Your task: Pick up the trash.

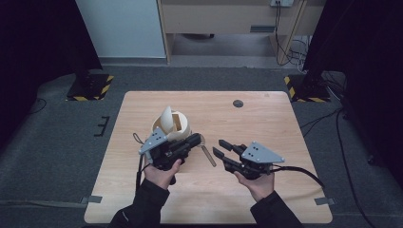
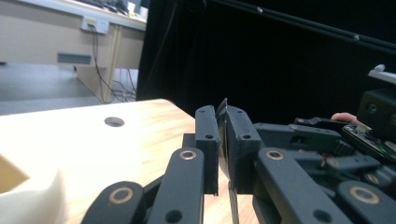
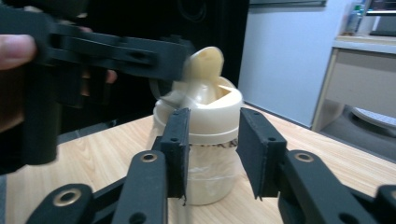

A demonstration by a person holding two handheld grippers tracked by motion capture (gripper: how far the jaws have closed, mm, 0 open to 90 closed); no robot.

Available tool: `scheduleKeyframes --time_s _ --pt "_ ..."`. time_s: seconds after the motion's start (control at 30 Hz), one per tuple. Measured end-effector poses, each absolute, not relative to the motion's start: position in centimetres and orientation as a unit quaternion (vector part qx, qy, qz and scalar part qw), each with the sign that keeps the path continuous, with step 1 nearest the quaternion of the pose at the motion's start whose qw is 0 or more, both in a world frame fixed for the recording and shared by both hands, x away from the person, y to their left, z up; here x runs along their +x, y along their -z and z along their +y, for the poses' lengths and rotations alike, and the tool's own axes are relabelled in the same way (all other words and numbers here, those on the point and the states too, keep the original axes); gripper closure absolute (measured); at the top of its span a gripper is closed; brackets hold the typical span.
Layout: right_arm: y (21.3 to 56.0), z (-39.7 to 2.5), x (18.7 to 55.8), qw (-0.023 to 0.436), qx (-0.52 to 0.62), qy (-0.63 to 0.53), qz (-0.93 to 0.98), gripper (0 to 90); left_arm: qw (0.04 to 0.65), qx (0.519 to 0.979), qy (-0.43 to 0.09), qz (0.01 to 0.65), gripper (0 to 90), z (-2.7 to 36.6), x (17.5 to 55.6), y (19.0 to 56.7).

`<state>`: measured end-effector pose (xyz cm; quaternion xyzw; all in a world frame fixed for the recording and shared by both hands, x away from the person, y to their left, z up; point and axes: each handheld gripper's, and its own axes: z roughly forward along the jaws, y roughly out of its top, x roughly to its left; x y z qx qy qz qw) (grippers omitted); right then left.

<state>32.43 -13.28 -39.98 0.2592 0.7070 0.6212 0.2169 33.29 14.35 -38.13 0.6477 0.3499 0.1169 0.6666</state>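
Observation:
A clear jar with a cream lid (image 1: 177,128) stands left of the table's middle, its lid flap (image 1: 166,118) tipped up. My left gripper (image 1: 196,138) hovers just right of the jar, shut on a thin spoon-like utensil (image 1: 209,156) whose handle slants toward the front. The left gripper view shows the jaws (image 2: 222,116) pressed on that thin flat strip (image 2: 223,108). My right gripper (image 1: 218,147) is open and empty, pointing left at the jar from a short way off. Between its open jaws (image 3: 214,116) the jar (image 3: 215,172) stands farther off, untouched.
The wooden table (image 1: 266,123) has a round cable hole (image 1: 238,103) near its far edge. Black stands with hazard-striped bases (image 1: 90,85) sit on the floor beyond both far corners. Cables (image 1: 332,118) trail on the right.

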Motion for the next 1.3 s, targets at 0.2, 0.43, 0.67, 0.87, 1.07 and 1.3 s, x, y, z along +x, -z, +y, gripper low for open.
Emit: scheduleKeyframes --time_s 0.2,0.43,0.67,0.87,1.07,1.3 --pt "41.0 -15.9 33.0 0.231 0.299 -0.608 0.699 52.1 0.666 0.638 -0.152 0.356 84.1 18.2 32.2 37.3" --pt "43.4 -19.4 33.7 0.235 0.369 -0.57 0.696 36.4 0.674 0.607 -0.189 0.376 84.0 22.8 31.7 36.3" --pt "45.8 -22.8 34.8 0.235 0.428 -0.518 0.702 22.4 0.673 0.587 -0.219 0.392 83.9 25.5 32.2 35.6" --pt "47.9 -24.6 35.5 0.231 0.465 -0.471 0.713 21.1 0.673 0.575 -0.249 0.392 83.9 27.1 32.7 34.5" --pt "48.3 -25.0 36.0 0.231 0.471 -0.456 0.719 18.8 0.679 0.561 -0.263 0.393 83.8 27.9 33.1 33.8" --pt "48.6 -25.1 36.3 0.23 0.471 -0.439 0.729 18.3 0.677 0.555 -0.282 0.393 83.8 28.7 33.7 33.2"
